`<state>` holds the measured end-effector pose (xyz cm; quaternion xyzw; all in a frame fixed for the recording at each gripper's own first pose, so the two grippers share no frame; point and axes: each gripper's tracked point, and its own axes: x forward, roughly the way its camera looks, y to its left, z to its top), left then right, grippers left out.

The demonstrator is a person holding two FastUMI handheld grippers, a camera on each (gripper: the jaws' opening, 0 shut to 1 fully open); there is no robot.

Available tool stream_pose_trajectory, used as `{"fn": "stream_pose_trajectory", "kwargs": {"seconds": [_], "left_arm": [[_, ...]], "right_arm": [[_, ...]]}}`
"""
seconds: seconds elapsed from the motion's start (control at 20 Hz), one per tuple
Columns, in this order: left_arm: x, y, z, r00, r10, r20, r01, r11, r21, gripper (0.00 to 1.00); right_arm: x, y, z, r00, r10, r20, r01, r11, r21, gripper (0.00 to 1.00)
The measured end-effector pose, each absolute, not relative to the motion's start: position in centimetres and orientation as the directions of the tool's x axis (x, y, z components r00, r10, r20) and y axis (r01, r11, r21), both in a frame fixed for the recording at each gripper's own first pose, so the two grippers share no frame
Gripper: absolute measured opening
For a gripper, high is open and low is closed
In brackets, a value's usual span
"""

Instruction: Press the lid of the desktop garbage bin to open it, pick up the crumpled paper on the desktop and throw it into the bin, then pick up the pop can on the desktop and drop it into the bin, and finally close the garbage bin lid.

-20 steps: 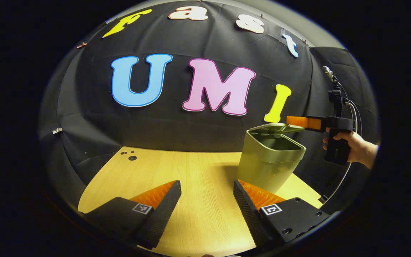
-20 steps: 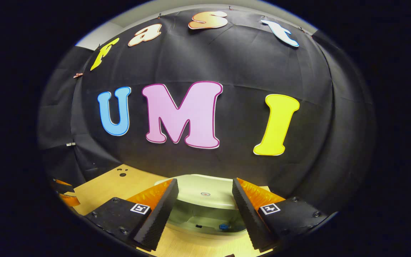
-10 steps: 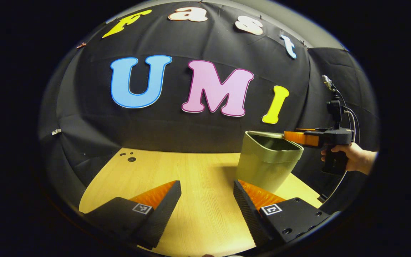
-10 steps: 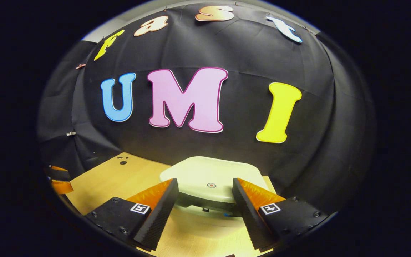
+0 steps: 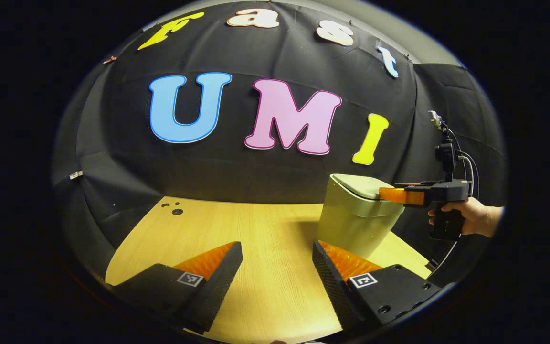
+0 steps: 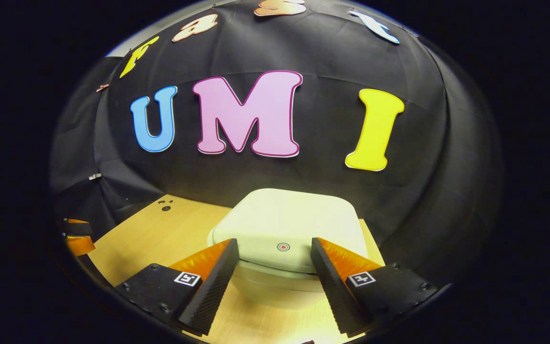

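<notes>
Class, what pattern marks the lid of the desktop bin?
A small red ring target on the pale green lid, clearest in the right gripper view.

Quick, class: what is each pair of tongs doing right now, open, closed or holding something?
Left tongs: open, holding nothing, above the table.
Right tongs: open, holding nothing, at the front edge of the bin lid.

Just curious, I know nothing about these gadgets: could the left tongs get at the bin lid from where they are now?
Probably yes. The left tongs hover open over bare table, nothing between them and the bin. But the right tongs already sit at the lid.
</notes>
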<state>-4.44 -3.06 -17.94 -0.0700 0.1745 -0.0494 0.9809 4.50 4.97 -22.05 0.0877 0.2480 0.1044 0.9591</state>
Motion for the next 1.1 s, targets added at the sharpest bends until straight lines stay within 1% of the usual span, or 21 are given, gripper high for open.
{"fn": "stream_pose_trajectory", "kwargs": {"seconds": [0.35,0.6,0.7,0.85,0.9,1.1], "left_arm": [[-4.8,-2.8,-18.6,0.93,-0.109,-0.351,0.053,0.985,-0.164,0.95],[-4.8,-2.5,-18.7,0.929,-0.101,-0.355,0.046,0.986,-0.16,0.95],[-4.8,-2.5,-18.8,0.928,-0.098,-0.359,0.041,0.986,-0.162,0.95],[-4.8,-2.5,-19.1,0.925,-0.097,-0.368,0.038,0.986,-0.165,0.95],[-4.7,-2.5,-19.3,0.925,-0.096,-0.369,0.037,0.986,-0.165,0.95],[-4.3,-2.8,-18.8,0.928,-0.102,-0.359,0.042,0.984,-0.172,0.95]], "right_arm": [[5.1,5.4,-22.0,0.848,0.267,-0.458,-0.164,0.953,0.254,0.96],[6.2,5.2,-22.1,0.851,0.253,-0.46,-0.118,0.946,0.303,0.96],[6.6,5.2,-22.7,0.845,0.246,-0.474,-0.118,0.952,0.283,0.96],[6.6,5.4,-22.9,0.85,0.254,-0.461,-0.151,0.957,0.25,0.96],[6.5,5.6,-23.4,0.838,0.261,-0.479,-0.161,0.957,0.24,0.96],[6.7,5.3,-22.6,0.855,0.265,-0.445,-0.158,0.952,0.262,0.98]]}}
